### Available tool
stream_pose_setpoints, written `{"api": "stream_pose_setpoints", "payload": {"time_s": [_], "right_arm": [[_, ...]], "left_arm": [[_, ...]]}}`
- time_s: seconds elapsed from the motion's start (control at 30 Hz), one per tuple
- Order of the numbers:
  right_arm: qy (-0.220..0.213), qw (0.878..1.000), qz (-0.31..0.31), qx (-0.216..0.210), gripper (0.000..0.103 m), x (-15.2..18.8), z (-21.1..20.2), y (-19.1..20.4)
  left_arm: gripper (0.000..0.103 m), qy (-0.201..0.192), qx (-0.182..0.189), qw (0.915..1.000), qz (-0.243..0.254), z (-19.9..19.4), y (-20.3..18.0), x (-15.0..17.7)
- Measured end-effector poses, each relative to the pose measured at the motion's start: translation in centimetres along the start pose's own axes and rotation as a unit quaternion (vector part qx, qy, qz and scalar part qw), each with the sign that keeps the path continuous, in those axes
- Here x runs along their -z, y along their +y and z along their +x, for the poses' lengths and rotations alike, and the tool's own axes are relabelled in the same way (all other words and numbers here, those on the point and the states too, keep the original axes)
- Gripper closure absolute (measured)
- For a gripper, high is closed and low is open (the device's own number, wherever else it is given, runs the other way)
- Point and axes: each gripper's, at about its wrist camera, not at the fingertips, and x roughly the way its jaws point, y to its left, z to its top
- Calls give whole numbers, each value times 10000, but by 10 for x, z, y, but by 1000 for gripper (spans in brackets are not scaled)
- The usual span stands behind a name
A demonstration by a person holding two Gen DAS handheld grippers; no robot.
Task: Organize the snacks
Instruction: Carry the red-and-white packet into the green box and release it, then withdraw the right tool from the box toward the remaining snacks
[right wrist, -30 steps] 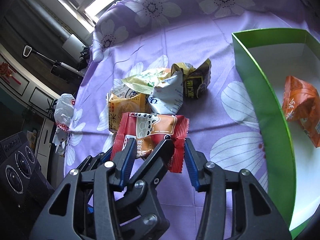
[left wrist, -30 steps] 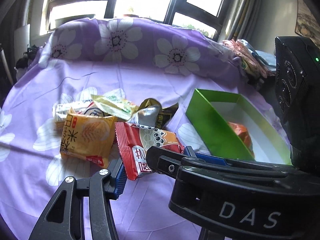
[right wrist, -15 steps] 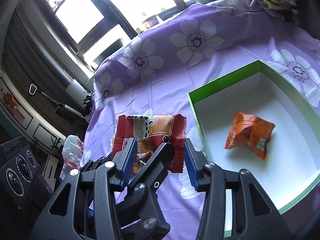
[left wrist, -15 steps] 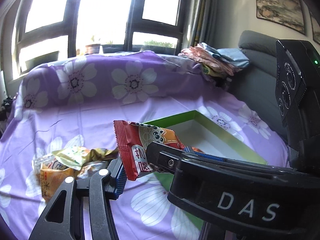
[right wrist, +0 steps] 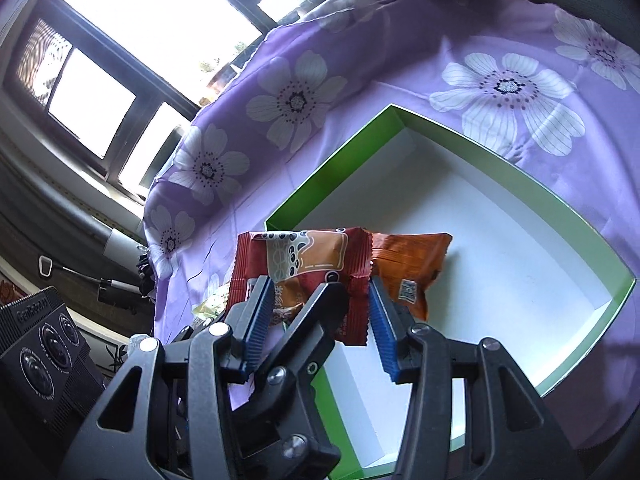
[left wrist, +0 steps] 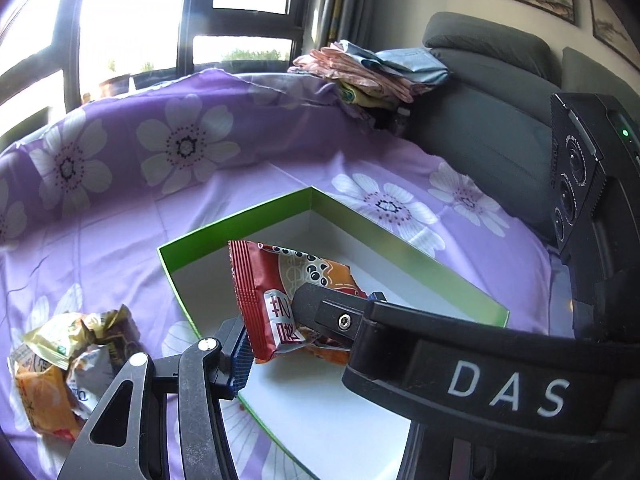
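Note:
A red snack packet (left wrist: 276, 292) hangs over the near left corner of the green box (left wrist: 400, 252), which has a white inside. My left gripper (left wrist: 308, 328) is shut on the packet, its blue pad pressing the left edge. The right gripper's finger (left wrist: 320, 312) crosses in front and pinches the same packet. In the right wrist view my right gripper (right wrist: 320, 320) is shut on the red packet (right wrist: 304, 256), and the left gripper's finger (right wrist: 316, 312) lies between its pads. An orange packet (right wrist: 408, 268) lies inside the box (right wrist: 320, 176).
A pile of loose snack packets (left wrist: 68, 360) lies on the purple flowered cloth (left wrist: 180, 184) left of the box. A grey sofa (left wrist: 480, 128) with folded clothes (left wrist: 368, 72) stands behind on the right. Windows fill the back wall.
Both grippers have carried the red packet to the right, away from the snack pile and over the green box. Both have rolled. The grip on the packet is unchanged.

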Motion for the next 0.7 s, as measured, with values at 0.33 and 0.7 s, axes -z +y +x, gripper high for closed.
{"api": "stream_pose_setpoints", "payload": {"time_s": [0.33,0.7], "right_arm": [[88,9989,313,350,35,0,5,-15],[-327,9985,-323,310,15,1,0,15]], "left_arm": [[50,260,181,9991,-276,1,5,5],[25,-123,-405,9963,-746,-73,68,14]]}}
